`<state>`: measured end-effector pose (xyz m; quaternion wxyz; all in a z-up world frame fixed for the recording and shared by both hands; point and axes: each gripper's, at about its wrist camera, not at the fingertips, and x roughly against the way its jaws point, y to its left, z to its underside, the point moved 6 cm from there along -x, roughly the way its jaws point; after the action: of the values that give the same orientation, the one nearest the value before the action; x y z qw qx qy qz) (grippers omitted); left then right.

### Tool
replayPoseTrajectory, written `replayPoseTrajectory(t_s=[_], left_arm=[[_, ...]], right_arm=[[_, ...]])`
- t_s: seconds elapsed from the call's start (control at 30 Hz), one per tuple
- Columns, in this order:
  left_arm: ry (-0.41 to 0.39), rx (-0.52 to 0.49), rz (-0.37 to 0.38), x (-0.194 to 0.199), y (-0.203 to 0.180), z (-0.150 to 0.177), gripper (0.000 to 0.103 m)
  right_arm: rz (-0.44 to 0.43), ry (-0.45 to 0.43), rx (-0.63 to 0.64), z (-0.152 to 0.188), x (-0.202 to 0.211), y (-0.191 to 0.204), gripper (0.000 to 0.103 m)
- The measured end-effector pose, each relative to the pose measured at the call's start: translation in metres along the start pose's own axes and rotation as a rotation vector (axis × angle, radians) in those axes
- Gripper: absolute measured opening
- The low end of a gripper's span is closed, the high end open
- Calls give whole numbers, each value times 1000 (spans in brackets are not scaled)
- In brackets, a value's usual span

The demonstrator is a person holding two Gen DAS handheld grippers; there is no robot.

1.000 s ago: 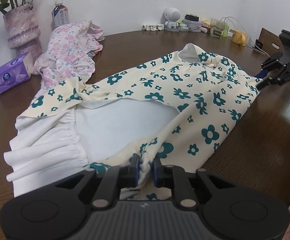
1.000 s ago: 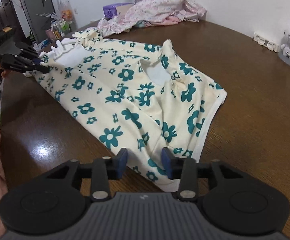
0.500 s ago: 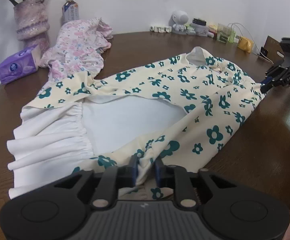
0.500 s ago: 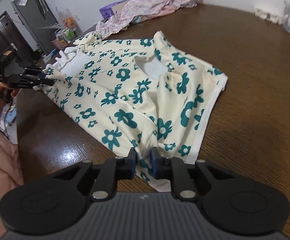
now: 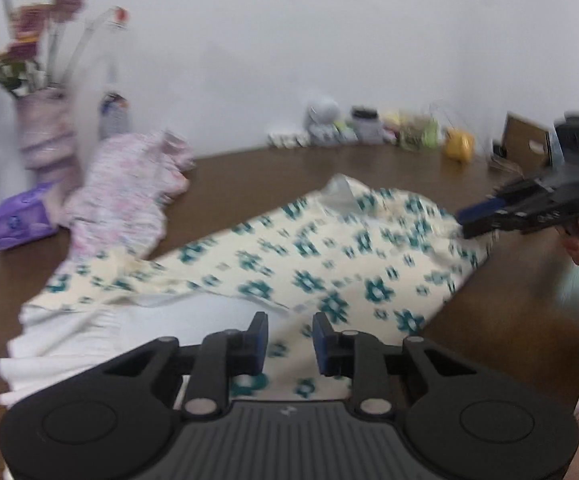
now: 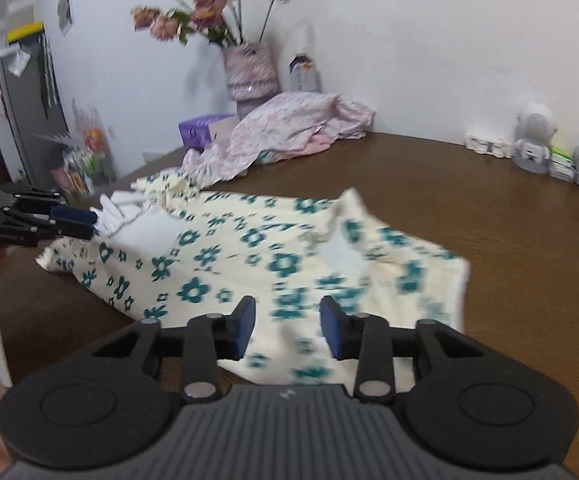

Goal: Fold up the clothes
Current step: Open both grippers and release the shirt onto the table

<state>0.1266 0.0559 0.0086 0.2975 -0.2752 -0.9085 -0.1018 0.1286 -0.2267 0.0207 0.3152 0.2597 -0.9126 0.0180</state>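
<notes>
a vase [image 6: 251,72] is holding flowers [image 6: 201,4] at the far wall. the floral dress [image 5: 329,264] is lying flat on the brown surface [image 6: 509,216]. my left tongs [image 5: 290,340] are closing and my right tongs [image 6: 288,330] are opening, both gaping over the cloth, pinching nothing. only my right view is showing a fridge [image 6: 25,120]; only my left is showing a yellow object [image 5: 458,146].

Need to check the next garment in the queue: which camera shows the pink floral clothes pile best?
The right wrist view: the pink floral clothes pile is fairly sharp there, heaped before the vase. The left wrist view shows the same pile smeared by motion blur.
</notes>
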Motion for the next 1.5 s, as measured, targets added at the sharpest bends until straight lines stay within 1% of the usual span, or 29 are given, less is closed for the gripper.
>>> replayPoseTrajectory(t_s=[0.1,0.13,0.17,0.2,0.23,0.27,0.3,0.33,0.4,0.43,0.5,0.6,0.67,0.73,0.77,0.8,0.87,0.9,1.0,1.1,1.17,1.27,1.3,1.5], left_arm=[[25,38,-48,-20,3,9,24],[35,55,-58,-24,7,13,27],[44,73,-69,-27,12,17,32],[53,91,-80,-30,16,22,32],[47,119,-76,-30,23,24,35],[37,148,-73,-27,30,25,34],[26,176,-72,-23,36,25,32],[19,189,-83,-18,41,25,32],[6,202,-114,-7,51,25,38],[2,203,-146,-1,56,26,42],[-15,228,-183,11,67,30,42],[-36,281,-198,21,83,33,41],[-23,285,-213,19,90,35,40],[9,279,-204,11,95,40,39],[29,271,-210,6,96,43,36],[41,254,-224,1,97,46,36],[33,248,-240,0,96,47,38],[22,262,-242,2,98,47,38],[-47,308,-267,18,102,43,37],[-88,297,-223,33,90,40,34],[-79,267,-180,34,75,39,33],[-59,231,-185,31,57,41,33],[-56,228,-192,30,53,43,33],[-13,296,-281,18,52,62,33]], right_arm=[[42,22,-17,6,-28,21,30],[53,28,-24,9,-37,27,30],[84,40,-25,12,-44,28,30],[114,48,-21,16,-48,28,30],[144,55,-17,21,-51,28,30],[174,63,-12,25,-55,28,31],[168,52,-27,28,-53,26,31],[166,48,-35,29,-52,25,31],[163,40,-50,32,-51,23,32],[161,36,-58,33,-50,22,32],[170,32,-48,35,-50,23,32],[172,30,-53,33,-50,23,32],[171,29,-67,32,-51,22,32],[171,28,-80,32,-50,22,32],[174,26,-81,32,-50,22,32],[176,22,-81,33,-51,22,32],[179,18,-81,34,-50,22,32],[180,16,-81,34,-50,23,32],[182,12,-82,35,-50,23,32],[182,8,-81,35,-50,24,34],[187,8,-78,35,-50,25,35],[195,5,-77,35,-50,26,35],[198,2,-78,36,-50,27,35],[226,-12,-67,38,-50,31,35]])
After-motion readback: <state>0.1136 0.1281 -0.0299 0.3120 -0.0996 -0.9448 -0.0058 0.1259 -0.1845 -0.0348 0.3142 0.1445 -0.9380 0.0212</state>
